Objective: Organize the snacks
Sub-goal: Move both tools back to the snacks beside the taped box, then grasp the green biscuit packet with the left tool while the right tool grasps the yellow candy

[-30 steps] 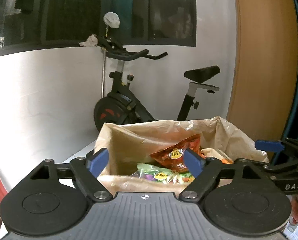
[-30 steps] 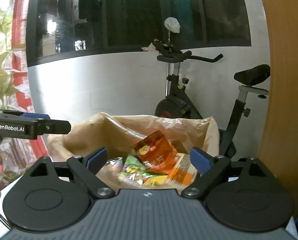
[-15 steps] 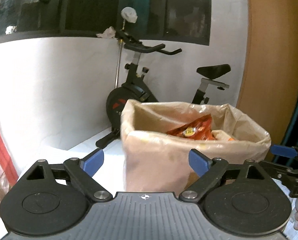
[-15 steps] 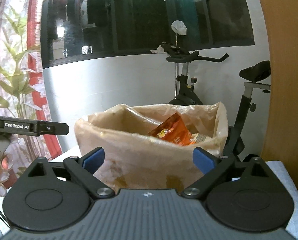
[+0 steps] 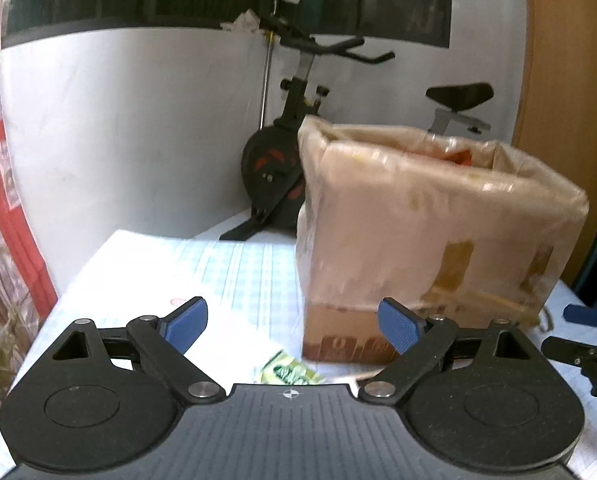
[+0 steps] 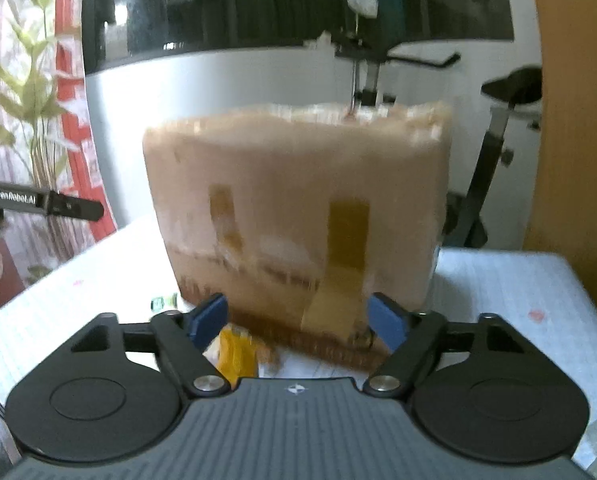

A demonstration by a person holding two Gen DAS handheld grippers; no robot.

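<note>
White wall, a dark window band and a black exercise bike filled the background behind a table spread with a pale checked cloth.

From the left wrist view, the left gripper had its blue-padded jaws spread wide with nothing pinched. A cardboard box lined with a translucent beige plastic bag stood on the cloth ahead of the jaws, mostly beyond the right-hand finger. A green-and-white snack packet lay flat on the cloth low between the jaws, just in front of the box's base and untouched by either pad. A bit of orange wrapper showed over the bag's rim. The right gripper showed at the right edge.

From the right wrist view, blurred by motion, the right gripper's jaws were closing, the pads still apart. A yellow snack packet lay on the cloth between them, nearer the left-hand finger; contact could not be told. The lined box rose straight ahead, just beyond the fingertips.
</note>
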